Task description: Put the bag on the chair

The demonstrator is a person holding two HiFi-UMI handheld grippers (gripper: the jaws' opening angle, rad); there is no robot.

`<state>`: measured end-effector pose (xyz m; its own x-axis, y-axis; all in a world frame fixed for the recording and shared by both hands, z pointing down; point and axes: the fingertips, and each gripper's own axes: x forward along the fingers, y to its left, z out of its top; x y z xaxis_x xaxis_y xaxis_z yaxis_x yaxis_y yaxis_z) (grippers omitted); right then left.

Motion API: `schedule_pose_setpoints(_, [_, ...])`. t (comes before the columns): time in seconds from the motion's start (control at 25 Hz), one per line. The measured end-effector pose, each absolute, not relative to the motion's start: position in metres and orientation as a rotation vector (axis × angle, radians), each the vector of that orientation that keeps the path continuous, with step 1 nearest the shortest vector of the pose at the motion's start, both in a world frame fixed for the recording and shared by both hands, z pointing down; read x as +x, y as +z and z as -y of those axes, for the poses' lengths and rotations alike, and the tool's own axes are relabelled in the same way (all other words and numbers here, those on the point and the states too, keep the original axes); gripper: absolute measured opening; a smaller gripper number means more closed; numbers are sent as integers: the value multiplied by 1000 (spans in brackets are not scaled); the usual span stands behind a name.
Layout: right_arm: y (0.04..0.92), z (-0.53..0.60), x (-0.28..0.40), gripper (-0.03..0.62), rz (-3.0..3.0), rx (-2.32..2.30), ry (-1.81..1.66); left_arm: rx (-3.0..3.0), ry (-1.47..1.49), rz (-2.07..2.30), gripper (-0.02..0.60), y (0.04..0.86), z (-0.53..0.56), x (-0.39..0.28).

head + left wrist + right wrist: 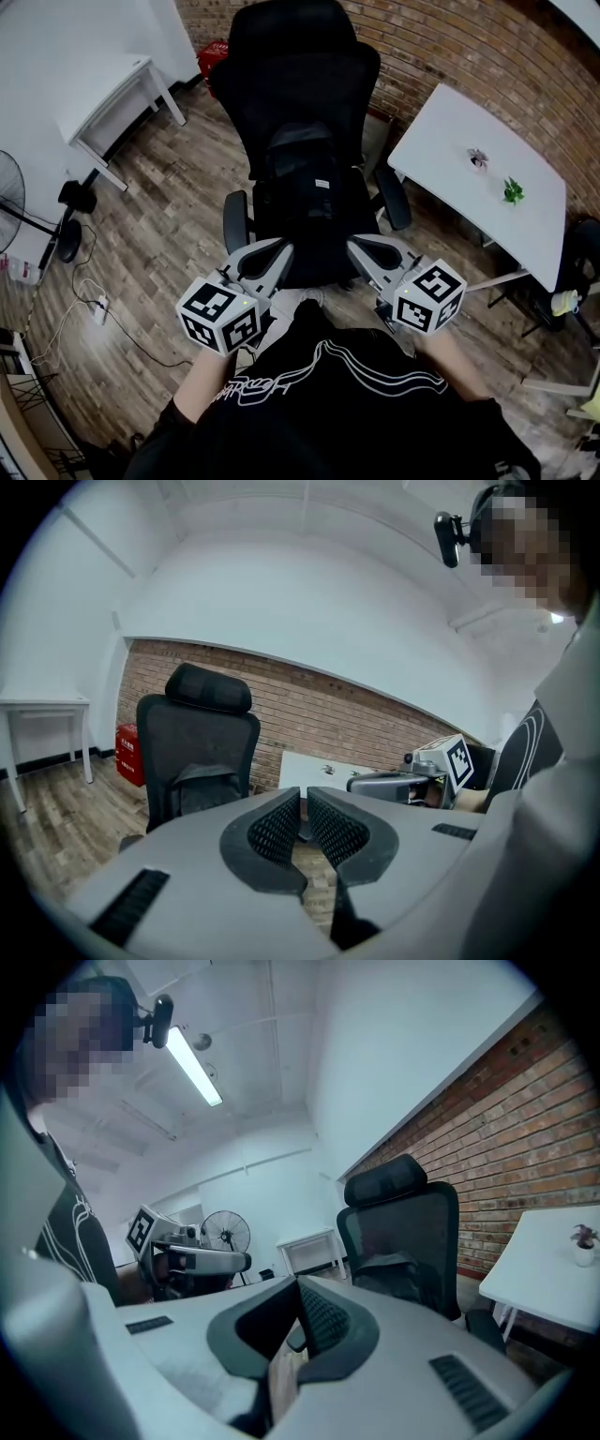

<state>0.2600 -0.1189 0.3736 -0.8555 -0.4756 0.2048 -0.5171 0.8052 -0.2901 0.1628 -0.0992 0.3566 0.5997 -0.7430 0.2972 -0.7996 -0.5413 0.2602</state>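
A black office chair [300, 66] stands straight ahead of me, with a dark bag [302, 173] resting upright on its seat against the backrest. My left gripper [279, 251] and right gripper [359, 247] hover side by side just in front of the seat's front edge, clear of the bag. Both are shut with nothing between the pads. In the left gripper view the chair [197, 728] and the bag [202, 787] appear beyond the shut left gripper [303, 795]. The right gripper view shows the bag [386, 1275] on the chair [403, 1208] past the shut right gripper [298, 1290].
A white table [450, 141] with a small green plant [512, 191] stands right of the chair, by a brick wall. A white desk [103, 94] is at the far left, with a fan [11, 187] and floor cables [94, 302] nearer. A red box [214, 56] sits behind the chair.
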Motion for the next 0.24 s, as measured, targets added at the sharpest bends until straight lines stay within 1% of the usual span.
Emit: schedule_pose_setpoints(0.24, [372,107,260,-6,2877,809,525,2482,245,1253,46,356,88,164])
